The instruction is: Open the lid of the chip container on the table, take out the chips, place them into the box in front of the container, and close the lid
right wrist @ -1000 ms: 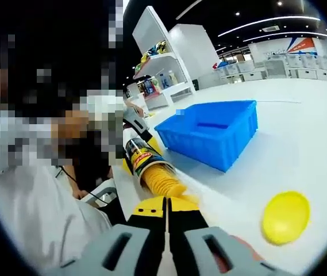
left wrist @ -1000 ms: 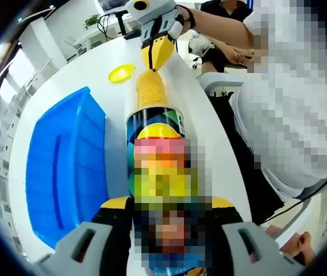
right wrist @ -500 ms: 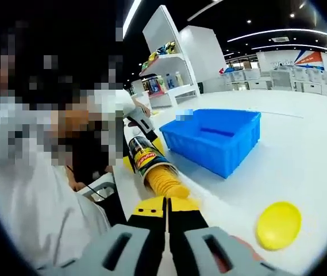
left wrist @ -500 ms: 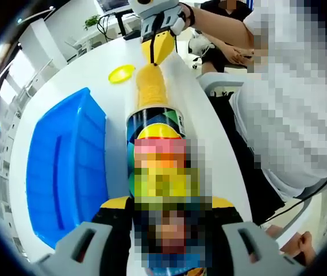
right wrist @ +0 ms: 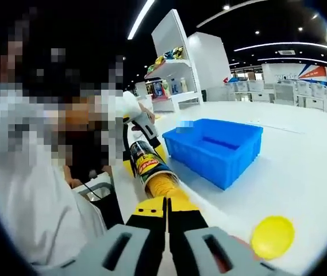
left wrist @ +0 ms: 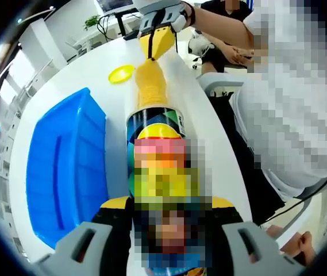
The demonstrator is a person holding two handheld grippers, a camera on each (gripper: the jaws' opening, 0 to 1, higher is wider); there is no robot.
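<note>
**Left gripper view: can pinned flat while the chip stack is drawn out**

Left gripper view shows the tall printed cardboard chip can (left wrist: 152, 123) lying on its side along the white counter (left wrist: 88, 75), running from the bottom centre of the frame toward the top. The left gripper (left wrist: 163, 230) is clamped around the can's lower body, its yellow-padded jaws on either side; this hold looks meant to steady the can against the pull. From the can's open mouth a yellow stack of chips (left wrist: 150, 86) sticks out, and the right gripper (left wrist: 156, 41), at top centre, has its yellow jaws closed on the stack's far end.

The round yellow plastic lid (left wrist: 121, 73) lies flat on the counter at upper left, just beside the stack and apart from it, so the can is already open. The blue rectangular plastic bin (left wrist: 65, 167) sits along the left of the frame, beside the can, its interior bare.

In the right gripper view the person's white sleeve and body crowd the left of the frame. The bin's near wall is judged the main thing to clear when the stack swings over.
</note>
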